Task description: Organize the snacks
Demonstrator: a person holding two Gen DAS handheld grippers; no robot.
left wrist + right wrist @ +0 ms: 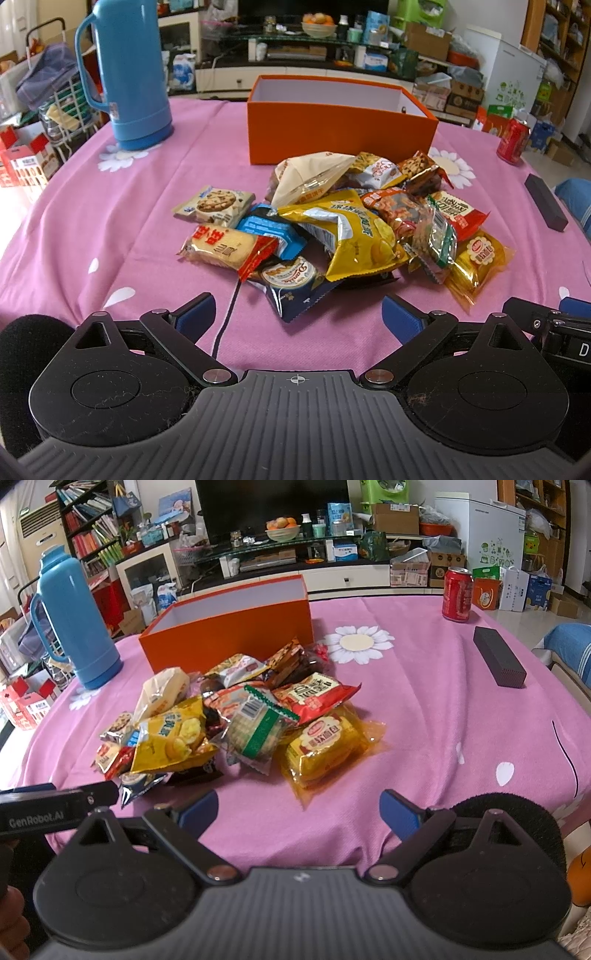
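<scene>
The left tool (297, 314) hangs low over the near edge of the bench (129, 206), its two blue fingers spread wide with nothing between them. The right tool (299, 808) is beside it, also spread wide and empty.

Straight ahead of the left tool, just beyond its fingers, lies the dark blue packet (291, 288), the nearest corner of the snack pile (332, 221). Its pointed end is turned toward the tool. For the right tool, the nearest snack is the yellow bread packet (325, 749), a little to the left of its middle line, with its long axis running diagonally from the near left to the far right.

The pile is between both tools and the orange box (340, 122), which stands open behind the pile and seems empty. So each snack probably must travel forward, away from the tools, over the pile and into the box. The left tool seems nearer to the left half of the pile and the right tool to the right half.
</scene>
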